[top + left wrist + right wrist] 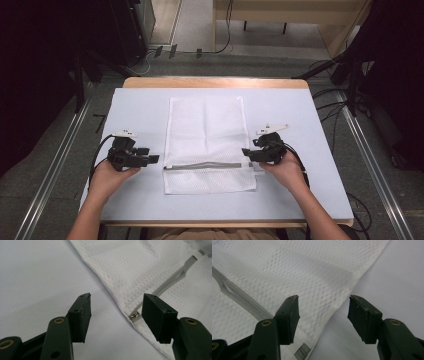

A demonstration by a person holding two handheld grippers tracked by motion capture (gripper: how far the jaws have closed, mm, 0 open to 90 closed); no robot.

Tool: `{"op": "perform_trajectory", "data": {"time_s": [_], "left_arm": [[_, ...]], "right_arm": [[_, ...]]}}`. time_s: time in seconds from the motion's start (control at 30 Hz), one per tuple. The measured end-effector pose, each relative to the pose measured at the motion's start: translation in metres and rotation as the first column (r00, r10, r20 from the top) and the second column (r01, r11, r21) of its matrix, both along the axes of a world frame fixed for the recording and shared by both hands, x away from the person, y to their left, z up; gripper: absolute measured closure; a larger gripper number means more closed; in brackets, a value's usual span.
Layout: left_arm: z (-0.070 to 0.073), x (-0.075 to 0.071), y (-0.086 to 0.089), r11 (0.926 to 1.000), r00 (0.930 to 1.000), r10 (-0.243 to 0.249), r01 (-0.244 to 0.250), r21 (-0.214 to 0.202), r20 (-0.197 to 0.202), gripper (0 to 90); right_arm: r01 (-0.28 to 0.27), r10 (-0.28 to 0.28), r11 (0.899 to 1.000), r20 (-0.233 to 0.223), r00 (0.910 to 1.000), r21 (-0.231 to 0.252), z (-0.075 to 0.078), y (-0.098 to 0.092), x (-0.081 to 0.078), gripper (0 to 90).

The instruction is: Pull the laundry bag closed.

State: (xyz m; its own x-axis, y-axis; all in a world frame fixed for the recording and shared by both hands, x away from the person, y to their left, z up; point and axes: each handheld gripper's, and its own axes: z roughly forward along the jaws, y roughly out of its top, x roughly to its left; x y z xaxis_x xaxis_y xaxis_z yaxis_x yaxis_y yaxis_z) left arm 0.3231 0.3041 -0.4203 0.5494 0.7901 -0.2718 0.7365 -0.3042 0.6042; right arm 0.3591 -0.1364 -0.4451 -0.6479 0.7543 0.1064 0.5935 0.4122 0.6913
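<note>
A white mesh laundry bag (207, 145) is laid flat at the middle of the light sheet covering the table (300, 195), its long axis running from twelve o'clock to six o'clock in the high view. A grey zipper (202, 165) is stretched across it near the six o'clock end, from nine to three.

The left gripper (150, 159) is held just off the bag's nine o'clock edge, level with the zipper, and is pointed toward three o'clock. Its jaws are spread with nothing between them; in the left gripper view the bag's edge and the small metal zipper end (134, 315) are seen just ahead of the left gripper (117, 312), toward one o'clock, untouched.

The right gripper (246, 151) is placed at the bag's three o'clock edge, pointed toward nine o'clock — jaws likewise apart and empty. In the right gripper view the hem is seen running between the jaws of the right gripper (324, 312), though no pad is pressed on it.

Both grippers are about equally near the bag, so the next move is judged to turn on the zipper line lying straight between them.

Whether the zipper is fully closed is hard to judge, and the slider is not clearly made out. The far end of the table is partly darkened.
</note>
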Motion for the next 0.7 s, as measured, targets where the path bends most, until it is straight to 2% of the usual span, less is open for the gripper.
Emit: {"op": "perform_trajectory", "data": {"time_s": [0.1,0.43,0.7], "left_arm": [[0.000,-0.001,-0.001,0.9999,0.9999,-0.011,0.011,0.012,0.003,41.2],[-0.001,0.006,-0.007,0.9995,0.9995,-0.032,0.032,-0.006,-0.005,42.1],[0.000,0.006,-0.013,0.9979,0.9977,-0.064,0.064,0.000,0.022,40.5]], "right_arm": [[-0.001,0.001,1.000,-0.002,1.0000,0.001,0.000,0.000,-0.001,44.9],[0.006,-0.006,1.000,0.002,1.0000,0.007,-0.002,0.001,0.001,45.0],[0.010,-0.010,1.000,-0.003,0.9999,0.006,-0.001,0.000,-0.002,47.1]]}}
